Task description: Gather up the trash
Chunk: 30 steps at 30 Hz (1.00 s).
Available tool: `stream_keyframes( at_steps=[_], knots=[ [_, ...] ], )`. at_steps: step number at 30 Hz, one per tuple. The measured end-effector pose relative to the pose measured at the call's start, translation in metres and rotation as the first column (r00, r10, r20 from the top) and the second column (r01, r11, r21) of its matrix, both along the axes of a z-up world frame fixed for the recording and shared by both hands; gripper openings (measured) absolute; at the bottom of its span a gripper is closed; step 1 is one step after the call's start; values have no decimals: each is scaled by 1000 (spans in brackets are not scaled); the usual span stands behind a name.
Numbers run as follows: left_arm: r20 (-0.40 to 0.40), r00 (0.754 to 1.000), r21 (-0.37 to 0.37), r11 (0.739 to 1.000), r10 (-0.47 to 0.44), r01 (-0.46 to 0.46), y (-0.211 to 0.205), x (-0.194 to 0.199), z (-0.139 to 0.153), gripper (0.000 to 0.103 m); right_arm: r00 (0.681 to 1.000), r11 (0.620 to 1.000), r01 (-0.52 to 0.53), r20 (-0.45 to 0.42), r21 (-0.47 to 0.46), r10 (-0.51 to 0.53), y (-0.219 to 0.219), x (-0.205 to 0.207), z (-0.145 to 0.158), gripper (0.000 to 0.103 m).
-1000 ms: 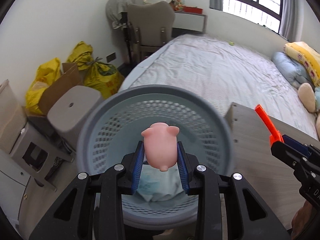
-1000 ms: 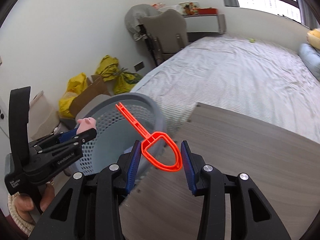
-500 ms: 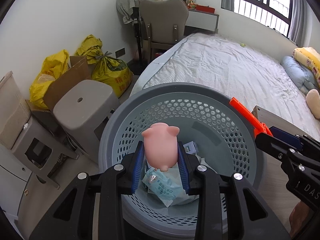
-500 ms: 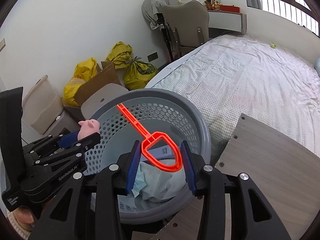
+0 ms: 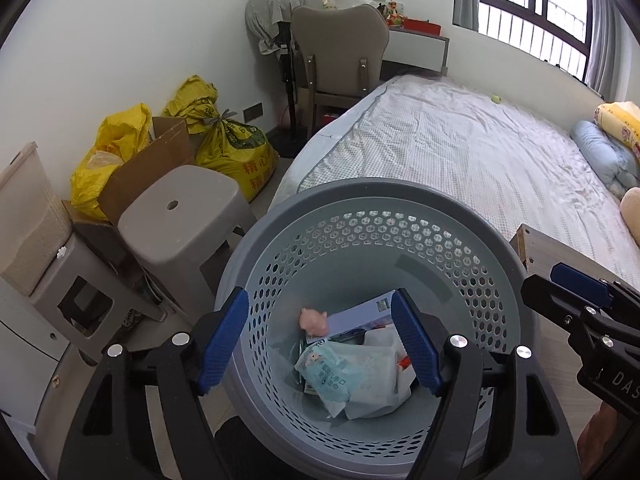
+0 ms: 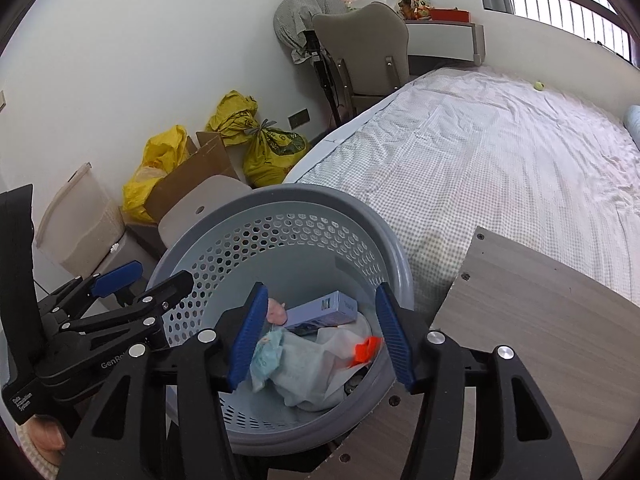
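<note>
Jaws just opened, stool (image 5: 180,216) beside basket (image 5: 376,200)

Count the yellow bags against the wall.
3: one yellow bag left of the cardboard box, a smaller one behind, and a tied printed one right of the box. More may be hidden.

Orange tool (image 6: 366,350) mostly buried in basket (image 6: 280,196) (shape unclear).

A home bedroom: a made bed (image 5: 460,148) is filling the room, pillows (image 5: 604,152) are lying at its head, a chair (image 5: 340,60) is standing by the wall.
</note>
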<state>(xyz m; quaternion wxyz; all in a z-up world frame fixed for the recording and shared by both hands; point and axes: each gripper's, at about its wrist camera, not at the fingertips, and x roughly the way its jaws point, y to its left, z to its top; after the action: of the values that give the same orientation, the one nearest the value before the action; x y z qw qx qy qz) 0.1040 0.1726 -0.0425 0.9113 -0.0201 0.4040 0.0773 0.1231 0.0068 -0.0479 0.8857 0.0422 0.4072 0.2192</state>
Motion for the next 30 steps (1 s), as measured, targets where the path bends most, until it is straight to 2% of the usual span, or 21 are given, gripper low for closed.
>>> stream_keyframes(
  at_steps=[7,9,11,19,21,30],
  knots=[
    [-18,1000,6,1000,12,-12,1,-2,-1,79,1000,1000,14,-2,1,-14,-4,-3,0,58],
    [-21,1000,11,1000,16,-16,2,-3,0,87,1000,1000,15,-2,-1,-15,-3,-5,0,58],
    [-17,1000,17,1000,23,-23,4,-4,0,90,1000,1000,14,-3,-1,-14,-3,-6,0,58],
    [-6,999,21,999,34,-34,6,-7,7,95,1000,1000,23,6,-14,-23,-5,-9,2,60],
    [-4,999,26,999,38,-38,6,-8,8,96,1000,1000,25,10,-10,-25,-6,-10,3,64],
    [-6,999,34,998,45,-45,8,-12,11,97,999,999,35,31,-26,-34,-6,-15,7,69]
  ],
)
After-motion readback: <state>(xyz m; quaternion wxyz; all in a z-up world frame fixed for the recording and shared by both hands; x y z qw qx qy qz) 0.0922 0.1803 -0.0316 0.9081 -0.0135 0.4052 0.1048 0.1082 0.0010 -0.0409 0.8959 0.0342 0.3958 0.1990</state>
